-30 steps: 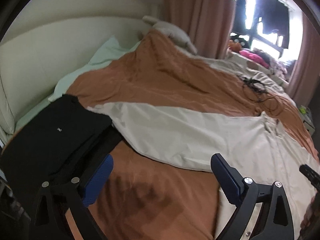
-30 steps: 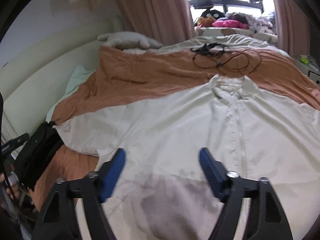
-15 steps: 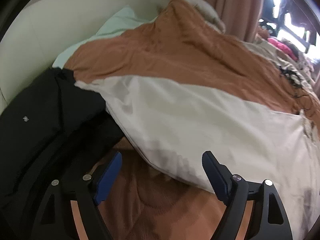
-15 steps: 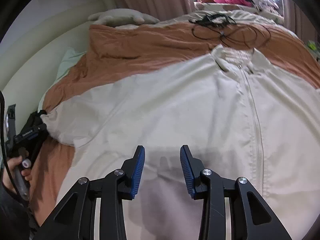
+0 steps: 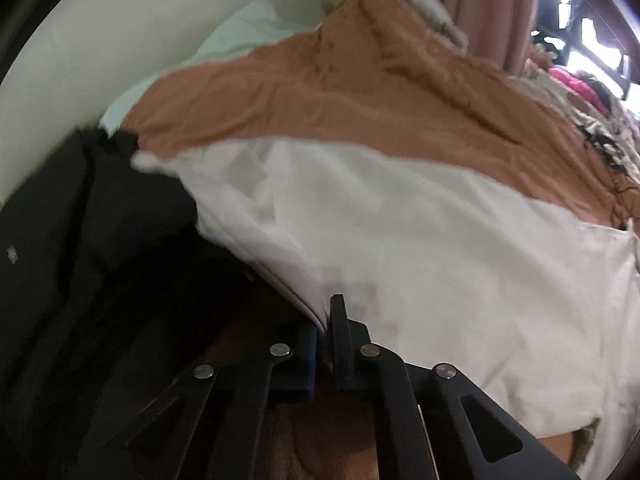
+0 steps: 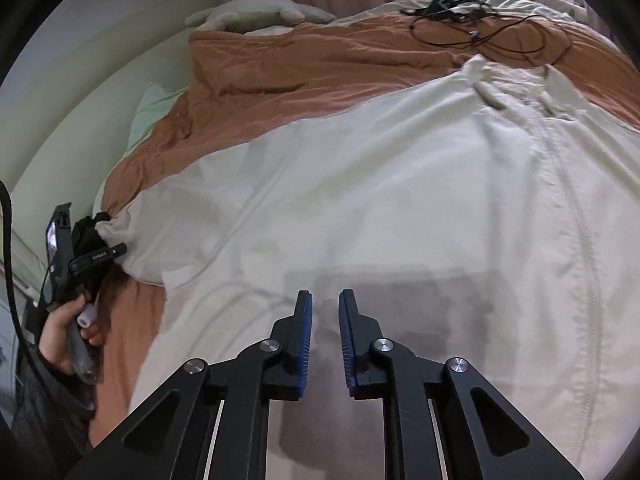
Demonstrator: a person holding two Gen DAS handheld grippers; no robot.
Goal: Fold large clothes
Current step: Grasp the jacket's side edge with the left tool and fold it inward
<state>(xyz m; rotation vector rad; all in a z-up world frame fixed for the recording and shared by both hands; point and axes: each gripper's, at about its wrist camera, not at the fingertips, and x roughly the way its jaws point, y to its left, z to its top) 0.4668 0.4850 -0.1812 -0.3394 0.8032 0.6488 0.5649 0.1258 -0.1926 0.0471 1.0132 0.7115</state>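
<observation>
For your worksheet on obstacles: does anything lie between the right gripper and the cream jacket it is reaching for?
Nothing visible does. The right gripper sits directly over the cream jacket, jaws nearly closed after just narrowing, with only bare fabric showing in the slim gap. The black cables lie far beyond the collar.

A bed fills the room, covered by a rust-orange duvet [image 6: 320, 64]. A cream padded headboard [image 5: 132, 52] runs along its left side, with a pale-green pillow [image 5: 240, 28] against it. Pink-beige curtains [image 5: 492, 4] hang beyond. A bright window [image 5: 588, 40] admits daylight at upper right. 1 tangle of black cables [image 6: 472, 28] lies on the duvet.
</observation>
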